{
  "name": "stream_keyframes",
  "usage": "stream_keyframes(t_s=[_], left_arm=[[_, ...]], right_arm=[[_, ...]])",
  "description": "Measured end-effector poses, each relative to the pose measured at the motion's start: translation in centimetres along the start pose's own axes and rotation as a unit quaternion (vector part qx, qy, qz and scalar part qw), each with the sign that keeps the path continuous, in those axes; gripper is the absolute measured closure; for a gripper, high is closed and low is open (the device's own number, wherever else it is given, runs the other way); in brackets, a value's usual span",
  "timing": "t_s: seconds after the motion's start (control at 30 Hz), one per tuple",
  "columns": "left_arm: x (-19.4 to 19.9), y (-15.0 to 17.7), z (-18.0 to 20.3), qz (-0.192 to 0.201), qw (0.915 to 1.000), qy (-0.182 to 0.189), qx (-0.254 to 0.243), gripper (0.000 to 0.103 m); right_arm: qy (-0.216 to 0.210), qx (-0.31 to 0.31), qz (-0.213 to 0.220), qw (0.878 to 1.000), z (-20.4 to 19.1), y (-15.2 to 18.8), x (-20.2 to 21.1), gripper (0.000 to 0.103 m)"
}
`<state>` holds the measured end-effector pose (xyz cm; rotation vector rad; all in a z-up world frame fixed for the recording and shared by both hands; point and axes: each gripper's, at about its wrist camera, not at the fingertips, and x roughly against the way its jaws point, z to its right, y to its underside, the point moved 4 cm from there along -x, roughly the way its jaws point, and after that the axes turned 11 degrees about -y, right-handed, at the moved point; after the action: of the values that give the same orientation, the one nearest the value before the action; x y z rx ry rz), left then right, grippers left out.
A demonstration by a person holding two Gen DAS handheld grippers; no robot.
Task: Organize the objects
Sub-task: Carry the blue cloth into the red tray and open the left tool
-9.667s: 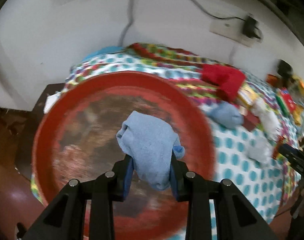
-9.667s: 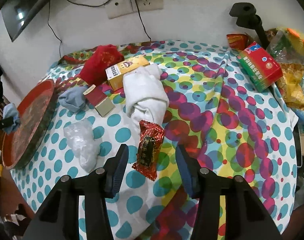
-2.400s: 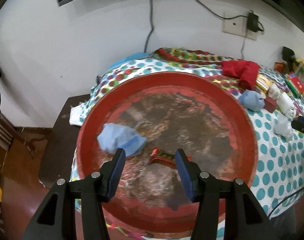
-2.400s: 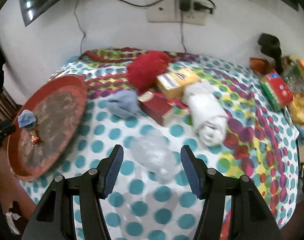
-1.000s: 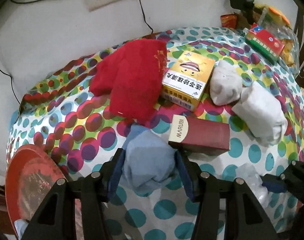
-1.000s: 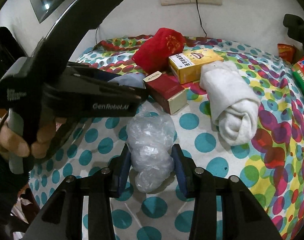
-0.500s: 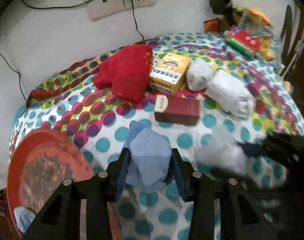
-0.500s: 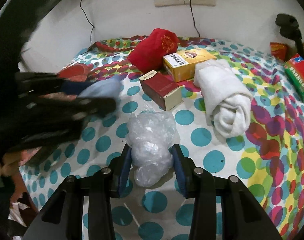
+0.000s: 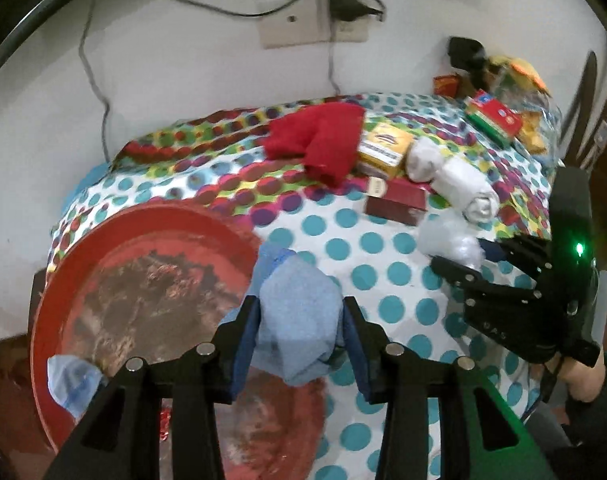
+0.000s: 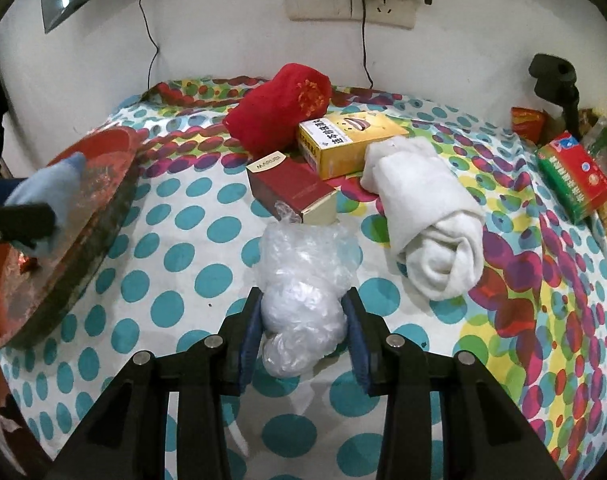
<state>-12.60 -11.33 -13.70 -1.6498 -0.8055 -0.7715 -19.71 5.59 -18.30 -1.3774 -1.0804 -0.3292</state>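
My left gripper [image 9: 301, 332] holds a light blue cloth [image 9: 295, 296] between its pads, above the near right rim of the round red tray [image 9: 163, 208]; its jaws are easing open a little. Inside the tray lie another blue cloth [image 9: 69, 380] and a red candy wrapper [image 9: 163, 426]. My right gripper [image 10: 301, 320] is shut on a crumpled clear plastic bag [image 10: 303, 272] that rests on the dotted tablecloth. The right wrist view shows the held blue cloth [image 10: 51, 188] over the tray [image 10: 103, 208] at far left.
Behind the bag lie a maroon box [image 10: 291, 188], a yellow box [image 10: 347, 136], a red cloth [image 10: 279, 104] and a rolled white towel [image 10: 427, 208]. A green-and-red box [image 10: 571, 176], snack packets and a black stand [image 10: 555, 72] crowd the right edge. Wall with sockets behind.
My left gripper closed on the blue cloth beside the maroon box, lifted it and carried it left to the red tray. My right gripper stayed clamped on the plastic bag.
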Motion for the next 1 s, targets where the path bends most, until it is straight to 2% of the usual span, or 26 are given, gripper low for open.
stream_keyframes(t_s=[0.1, 0.63, 0.83, 1.0], left_arm=[[-0.3, 0.4, -1.2, -0.011, 0.9994, -0.033, 0.001, 0.06], [0.3, 0.5, -5.2, -0.009, 0.998, -0.023, 0.058, 0.059], [0.4, 0.6, -7.4, -0.004, 0.9953, -0.039, 0.089, 0.059], [0.1, 0.8, -8.1, -0.004, 0.9941, -0.06, 0.091, 0.059]], right_arm=[[0.001, 0.001, 0.0, 1.0, 0.0, 0.0, 0.0, 0.066], [0.006, 0.004, -0.002, 1.0, 0.0, 0.0, -0.1, 0.066], [0.006, 0.004, -0.002, 1.0, 0.0, 0.0, 0.0, 0.066], [0.007, 0.004, -0.002, 1.0, 0.0, 0.0, -0.1, 0.066]])
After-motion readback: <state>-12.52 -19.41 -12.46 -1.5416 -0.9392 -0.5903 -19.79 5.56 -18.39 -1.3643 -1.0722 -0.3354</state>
